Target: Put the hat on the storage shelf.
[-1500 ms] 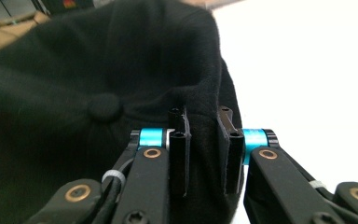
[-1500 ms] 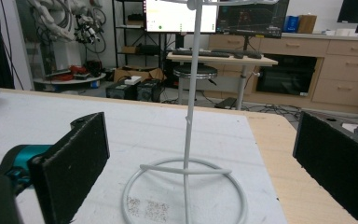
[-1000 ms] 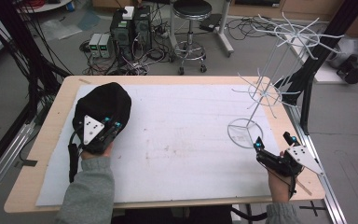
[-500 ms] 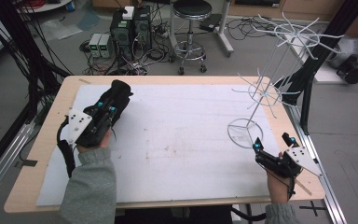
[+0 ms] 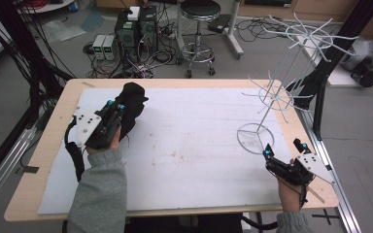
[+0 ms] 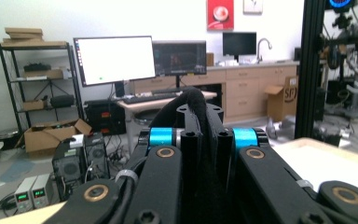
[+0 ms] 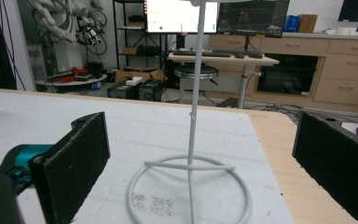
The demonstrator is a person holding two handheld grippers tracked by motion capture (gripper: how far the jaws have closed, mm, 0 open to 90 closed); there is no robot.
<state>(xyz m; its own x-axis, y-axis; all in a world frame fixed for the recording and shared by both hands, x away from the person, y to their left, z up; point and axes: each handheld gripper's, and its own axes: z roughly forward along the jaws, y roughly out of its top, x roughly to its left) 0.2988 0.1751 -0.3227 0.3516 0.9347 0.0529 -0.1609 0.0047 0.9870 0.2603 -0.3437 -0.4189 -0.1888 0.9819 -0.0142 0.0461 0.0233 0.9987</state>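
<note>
A black cap (image 5: pixel 132 98) of soft fabric is pinched in my left gripper (image 5: pixel 115 108), which is shut on it above the table's left side. In the left gripper view the fabric (image 6: pixel 195 105) bulges up between the two closed jaws of this gripper (image 6: pixel 203 136). A white wire rack (image 5: pixel 272 94) stands at the right on a ring base (image 5: pixel 254 140). My right gripper (image 5: pixel 282 148) rests near the front right corner, open, and points at that base. Its jaws (image 7: pixel 196 156) stand wide on either side of the rack's pole (image 7: pixel 193 135), clear of it.
A white sheet (image 5: pixel 194 141) covers most of the wooden table (image 5: pixel 58 121). The rack's upper prongs (image 5: pixel 311 36) spread out over the right edge. A black frame post (image 5: pixel 320 97) stands just past the rack. A stool, computers and cables sit on the floor behind the table.
My left gripper has risen from the table with the black cap and tilted back, so the cap now hangs off the jaws instead of lying flat. The right gripper has not moved.
</note>
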